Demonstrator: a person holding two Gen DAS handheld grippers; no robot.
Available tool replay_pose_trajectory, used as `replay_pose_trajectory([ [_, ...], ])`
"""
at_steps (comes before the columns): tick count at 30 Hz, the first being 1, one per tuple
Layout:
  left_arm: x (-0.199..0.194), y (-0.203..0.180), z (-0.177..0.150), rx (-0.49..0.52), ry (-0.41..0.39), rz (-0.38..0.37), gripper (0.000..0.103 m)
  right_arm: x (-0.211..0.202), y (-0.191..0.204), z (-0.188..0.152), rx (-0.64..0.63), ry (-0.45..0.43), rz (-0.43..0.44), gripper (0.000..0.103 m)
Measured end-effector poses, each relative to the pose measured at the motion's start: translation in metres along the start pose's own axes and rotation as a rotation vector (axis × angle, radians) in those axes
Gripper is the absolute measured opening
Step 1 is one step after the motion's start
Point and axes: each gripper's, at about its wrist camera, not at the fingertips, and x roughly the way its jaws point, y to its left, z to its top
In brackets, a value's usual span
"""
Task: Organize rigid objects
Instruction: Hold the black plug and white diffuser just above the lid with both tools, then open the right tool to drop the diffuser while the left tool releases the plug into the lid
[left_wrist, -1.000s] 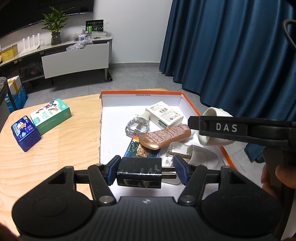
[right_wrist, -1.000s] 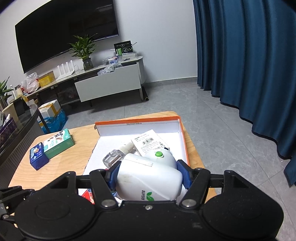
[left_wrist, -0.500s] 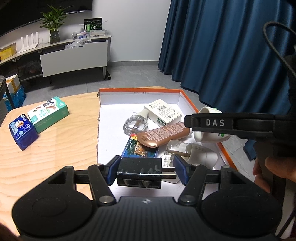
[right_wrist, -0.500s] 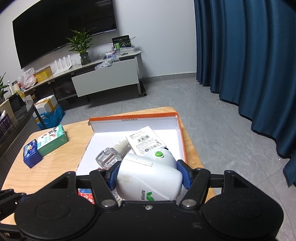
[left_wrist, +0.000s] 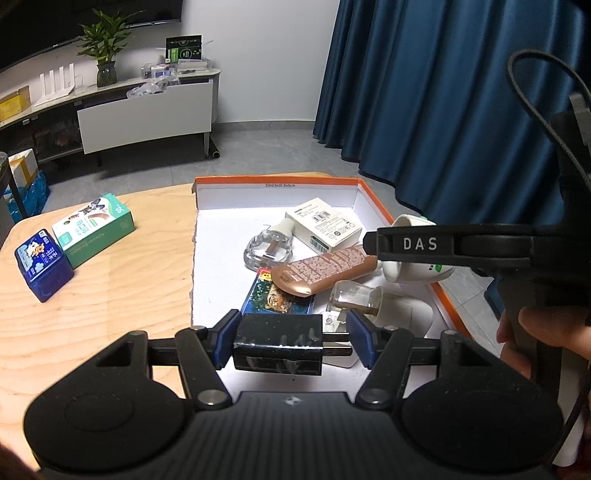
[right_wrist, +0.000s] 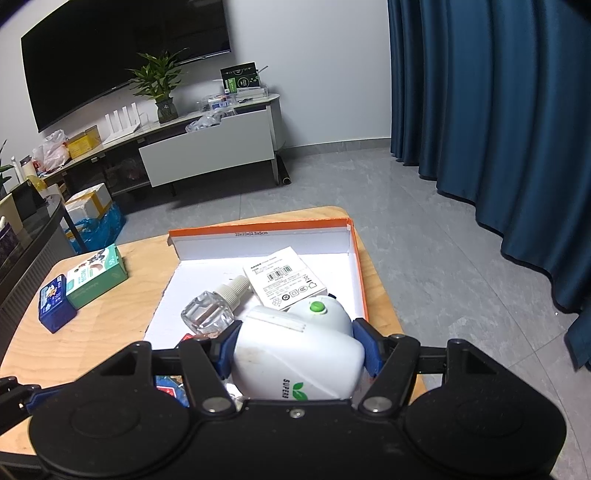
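My left gripper (left_wrist: 290, 341) is shut on a black plug adapter (left_wrist: 279, 343) with metal prongs, held above the near end of the orange-rimmed white box (left_wrist: 275, 181). My right gripper (right_wrist: 295, 349) is shut on a white plug-in device with a green button (right_wrist: 295, 354), held over the box's right side; it also shows in the left wrist view (left_wrist: 417, 269). In the box lie a white carton (left_wrist: 323, 225), a clear glass bottle (left_wrist: 267, 251), a rose-gold tube (left_wrist: 325, 269), a colourful card pack (left_wrist: 277, 297) and another white plug-in device (left_wrist: 399, 317).
On the wooden table (left_wrist: 92, 306) to the left of the box lie a green-and-white carton (left_wrist: 94, 229) and a dark blue tin (left_wrist: 42, 264). The table's right edge runs close behind the box. Blue curtains (left_wrist: 443, 92) hang beyond, and a TV cabinet (left_wrist: 144, 110) stands far back.
My right gripper with the white device has shifted slightly right and back over the box's right edge. My left gripper keeps its hold on the black adapter, nearly still.
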Motion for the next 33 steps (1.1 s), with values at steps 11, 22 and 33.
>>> replay_pose_trajectory([
  [11,0.001,-0.002,0.001,0.003,0.002,-0.003,0.063,0.004,-0.005,0.005,0.014,-0.005,-0.003,0.066],
  [22,0.006,-0.008,0.000,0.023,0.015,-0.029,0.063,-0.018,-0.009,0.012,0.024,-0.094,-0.022,0.078],
  [33,0.005,-0.007,-0.002,0.017,0.028,-0.132,0.072,-0.036,-0.006,0.015,0.030,-0.141,-0.018,0.079],
])
